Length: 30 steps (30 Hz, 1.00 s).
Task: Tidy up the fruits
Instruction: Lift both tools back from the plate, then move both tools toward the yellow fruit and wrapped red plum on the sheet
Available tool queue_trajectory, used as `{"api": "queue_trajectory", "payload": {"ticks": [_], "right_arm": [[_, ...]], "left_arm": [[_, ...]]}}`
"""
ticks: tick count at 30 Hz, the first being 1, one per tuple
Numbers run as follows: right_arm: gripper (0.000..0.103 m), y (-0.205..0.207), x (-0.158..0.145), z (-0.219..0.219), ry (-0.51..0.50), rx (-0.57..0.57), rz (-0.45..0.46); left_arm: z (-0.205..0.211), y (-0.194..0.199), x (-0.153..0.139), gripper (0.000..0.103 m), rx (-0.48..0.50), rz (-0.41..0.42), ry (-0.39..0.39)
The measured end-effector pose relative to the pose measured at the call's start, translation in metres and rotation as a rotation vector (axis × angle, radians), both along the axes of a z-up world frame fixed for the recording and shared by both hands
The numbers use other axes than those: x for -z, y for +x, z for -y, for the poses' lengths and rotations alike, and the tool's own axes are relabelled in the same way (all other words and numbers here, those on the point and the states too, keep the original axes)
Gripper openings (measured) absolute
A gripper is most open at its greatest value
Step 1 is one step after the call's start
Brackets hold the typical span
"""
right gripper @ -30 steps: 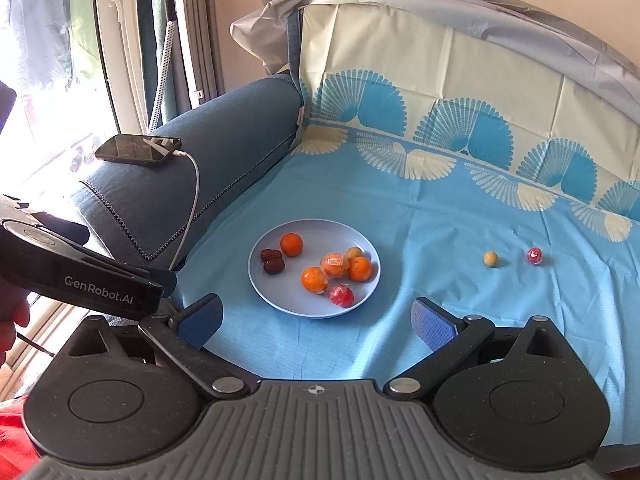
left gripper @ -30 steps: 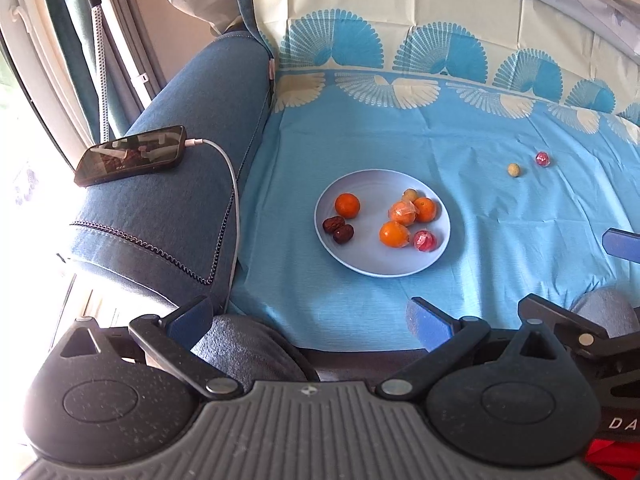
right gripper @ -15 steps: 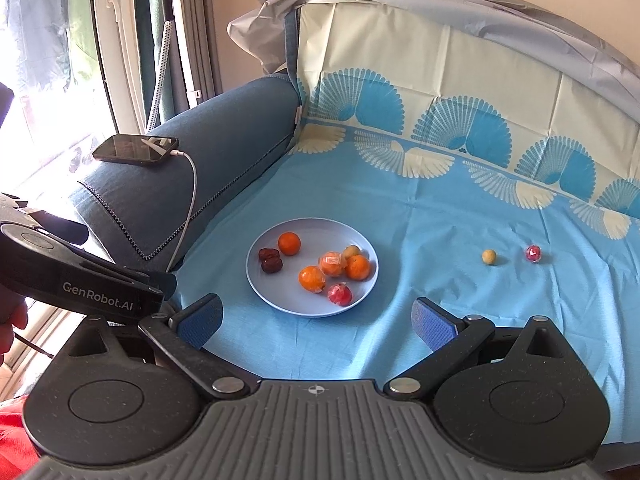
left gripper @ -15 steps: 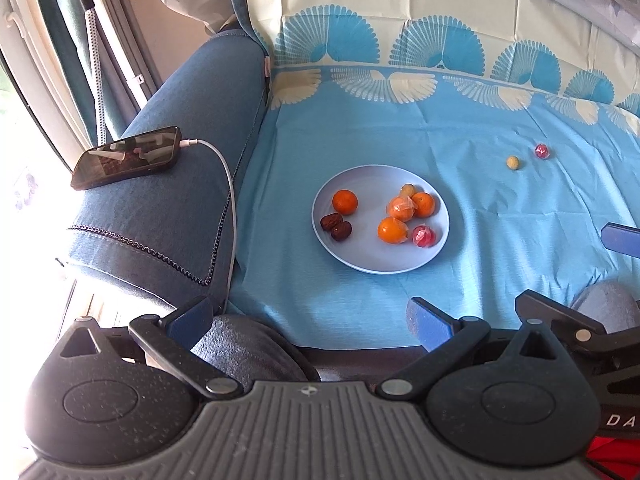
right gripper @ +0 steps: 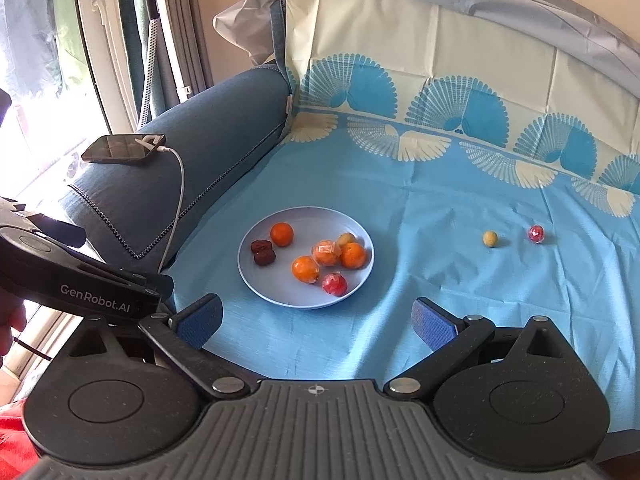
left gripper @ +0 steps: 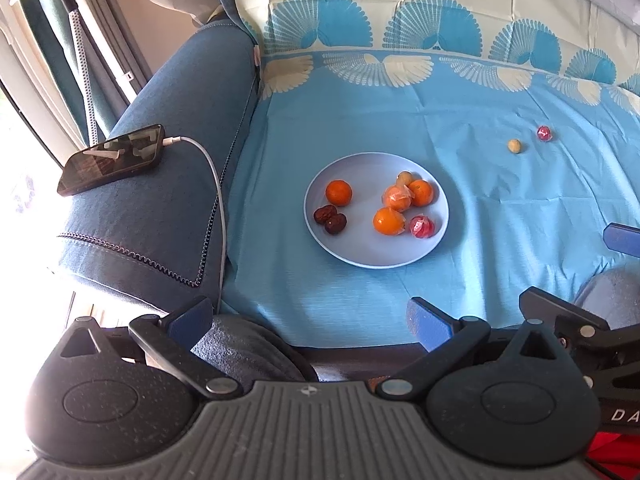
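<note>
Plate (right gripper: 256, 280) holds oranges (right gripper: 305, 269) — dates (right gripper: 263, 252) too.

- The right gripper (right gripper: 316, 322) hangs wide apart and empty above the near edge of a blue cloth (right gripper: 440, 208) spread over a sofa.
- A pale plate (right gripper: 276, 292) lies on the cloth ahead, holding oranges, two dark dates (right gripper: 263, 252) and a red wrapped fruit (right gripper: 334, 284).
- A small yellow fruit (right gripper: 490, 238) and a small red fruit (right gripper: 536, 234) sit well apart from the plate, to its right.
- A phone (right gripper: 123, 149) rests on the armrest (right gripper: 192, 148), cable attached.
- The left gripper (right gripper: 80, 280) shows at the left edge.
</note>
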State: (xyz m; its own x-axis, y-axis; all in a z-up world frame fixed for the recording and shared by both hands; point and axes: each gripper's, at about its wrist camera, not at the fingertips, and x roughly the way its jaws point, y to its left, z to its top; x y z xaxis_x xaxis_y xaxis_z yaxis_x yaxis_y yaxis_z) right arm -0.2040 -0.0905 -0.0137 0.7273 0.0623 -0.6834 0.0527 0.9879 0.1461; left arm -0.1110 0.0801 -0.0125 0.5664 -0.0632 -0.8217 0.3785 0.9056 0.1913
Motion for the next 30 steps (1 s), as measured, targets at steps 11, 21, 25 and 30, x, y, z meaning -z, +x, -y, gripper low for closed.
{"api": "queue_trajectory", "payload": {"ticks": [11, 21, 25, 30], "right_arm": [[0.101, 0.003, 0.019, 0.053, 0.058, 0.126, -0.025], [0.102, 0.007, 0.052, 0.162, 0.047, 0.388, -0.028], [0.102, 0.018, 0.073, 0.207, 0.025, 0.466, -0.030], [0.102, 0.043, 0.104, 0.261, 0.004, 0.517, -0.038]], "left_arm": [[0.050, 0.017, 0.014, 0.103, 0.061, -0.039, 0.053], [0.148, 0.050, 0.034, 0.103, 0.176, -0.101, -0.016], [0.199, 0.074, 0.053, 0.103, 0.234, -0.136, -0.048], [0.259, 0.108, 0.083, 0.103, 0.273, -0.147, -0.073]]}}
